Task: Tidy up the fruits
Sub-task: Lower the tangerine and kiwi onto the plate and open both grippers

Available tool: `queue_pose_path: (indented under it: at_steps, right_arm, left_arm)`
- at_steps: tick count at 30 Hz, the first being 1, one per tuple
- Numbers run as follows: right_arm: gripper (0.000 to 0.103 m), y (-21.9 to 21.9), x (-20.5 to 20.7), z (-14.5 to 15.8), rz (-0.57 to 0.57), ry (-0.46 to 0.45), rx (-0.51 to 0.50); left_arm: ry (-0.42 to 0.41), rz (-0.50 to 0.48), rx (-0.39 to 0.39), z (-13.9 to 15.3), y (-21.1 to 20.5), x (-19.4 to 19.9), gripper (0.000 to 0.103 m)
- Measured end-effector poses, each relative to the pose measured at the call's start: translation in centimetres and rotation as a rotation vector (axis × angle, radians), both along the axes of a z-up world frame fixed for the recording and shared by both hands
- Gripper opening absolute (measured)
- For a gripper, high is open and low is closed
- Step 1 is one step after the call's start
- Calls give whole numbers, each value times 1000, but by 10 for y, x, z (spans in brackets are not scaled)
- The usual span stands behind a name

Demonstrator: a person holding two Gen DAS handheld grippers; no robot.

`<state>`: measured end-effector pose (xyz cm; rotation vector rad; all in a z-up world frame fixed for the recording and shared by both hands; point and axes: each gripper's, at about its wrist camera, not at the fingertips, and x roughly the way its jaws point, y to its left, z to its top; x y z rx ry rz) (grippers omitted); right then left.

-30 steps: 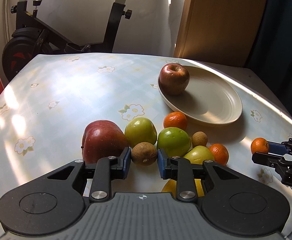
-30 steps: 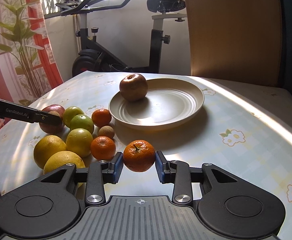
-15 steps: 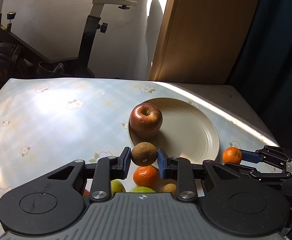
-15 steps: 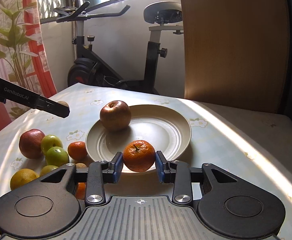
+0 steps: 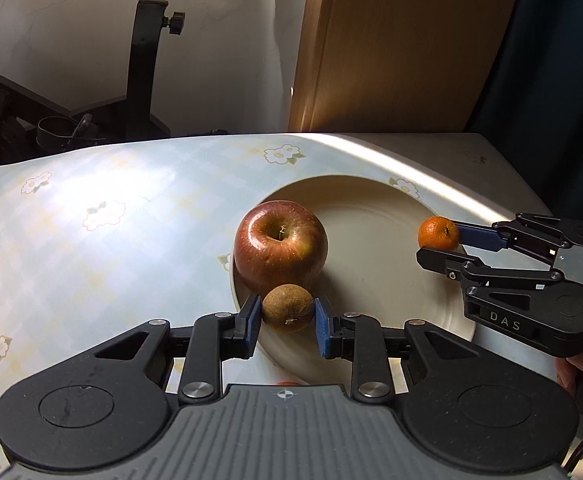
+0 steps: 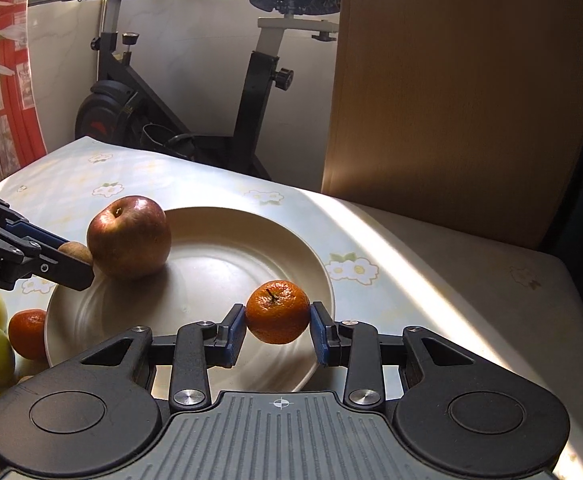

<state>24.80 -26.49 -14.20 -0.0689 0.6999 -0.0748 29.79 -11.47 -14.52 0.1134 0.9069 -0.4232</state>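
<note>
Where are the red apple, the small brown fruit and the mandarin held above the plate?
red apple point(image 5: 280, 242), left wrist view, upper skin.
small brown fruit point(image 5: 287, 307), left wrist view, middle.
mandarin point(image 6: 277, 311), right wrist view, front face.

Two close wrist cams, shared plate point(image 5: 371, 264)

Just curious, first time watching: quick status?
Left gripper shut on kiwi. Right gripper shut on mandarin. Both over plate; red apple beside kiwi.

Apple point(image 5: 280, 242) skin glossy; brown fruit point(image 5: 287, 307) rough, matt; plate point(image 6: 195, 272) smooth, glazed; panel point(image 6: 463, 92) wood-look, matt.
</note>
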Motion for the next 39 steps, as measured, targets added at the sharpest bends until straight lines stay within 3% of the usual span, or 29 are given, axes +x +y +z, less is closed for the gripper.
queue_pose_path:
  at_steps: [4,14,23,27,39]
  right_arm:
    - [32,-4,0,-5,-24,-7,67]
    - [31,2,5,-8,-26,17,51]
    - [40,8,-5,-3,-43,-15,57]
    - [40,8,-19,9,-64,-61,81]
    - [40,38,-46,28,-71,-135,181]
  left_arm:
    - [18,-29,9,-5,-2,3,30]
    - [13,-58,68,-10,-10,9,30]
    - [20,-43,13,-6,1,6,32]
    - [1,-58,-10,5,10,-4,37]
    - [-60,-49,-47,50,69,-26,38]
